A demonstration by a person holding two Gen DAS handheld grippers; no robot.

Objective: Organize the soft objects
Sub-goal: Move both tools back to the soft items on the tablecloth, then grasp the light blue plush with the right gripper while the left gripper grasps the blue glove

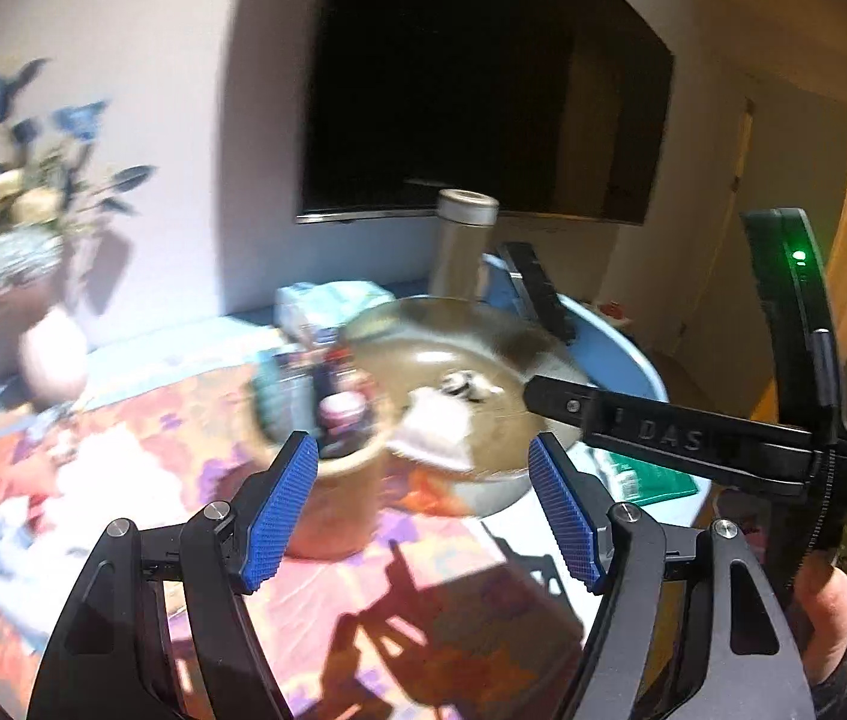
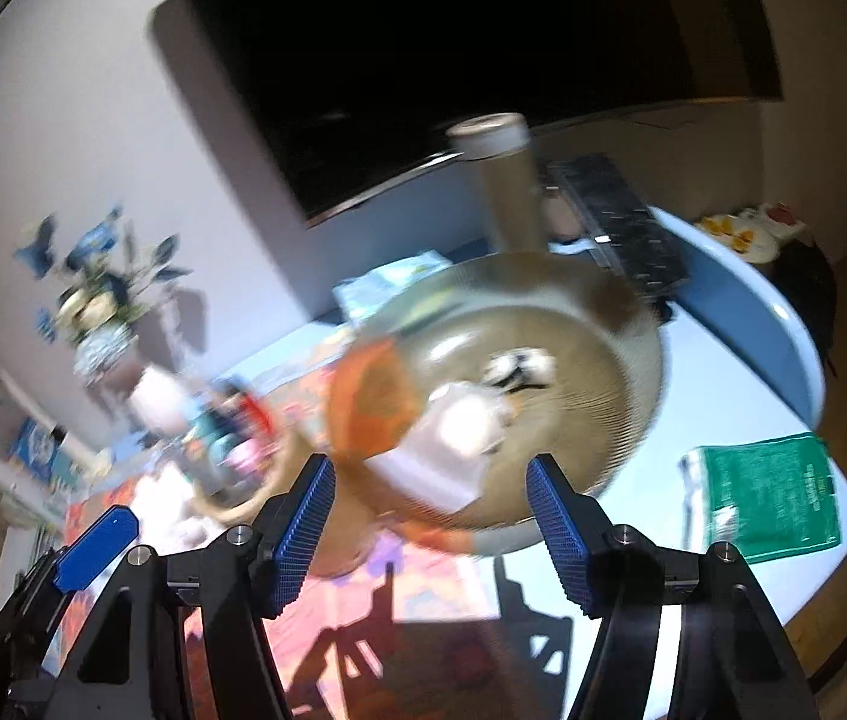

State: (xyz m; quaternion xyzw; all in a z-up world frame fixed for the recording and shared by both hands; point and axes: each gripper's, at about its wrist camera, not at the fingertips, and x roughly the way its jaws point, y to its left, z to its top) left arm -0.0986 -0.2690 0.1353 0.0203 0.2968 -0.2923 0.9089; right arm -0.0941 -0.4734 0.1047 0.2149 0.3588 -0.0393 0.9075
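Blue worktop (image 2: pixel 741 396) with patterned cloth (image 1: pixel 423 570): bowl (image 1: pixel 441 360) of soft items dead ahead of left gripper (image 1: pixel 423 504) and right gripper (image 2: pixel 429 516), both wide, empty; right nearer.

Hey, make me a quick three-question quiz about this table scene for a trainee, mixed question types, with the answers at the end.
1. True or false: the left gripper is clamped on a cloth.
2. What lies inside the big round bowl? A) white soft items B) a green packet C) a vase
3. Fill in: the green packet lies on the ____ table.

Key:
1. False: both it and the right gripper stand open with nothing between the pads.
2. A: white soft items.
3. Blue.
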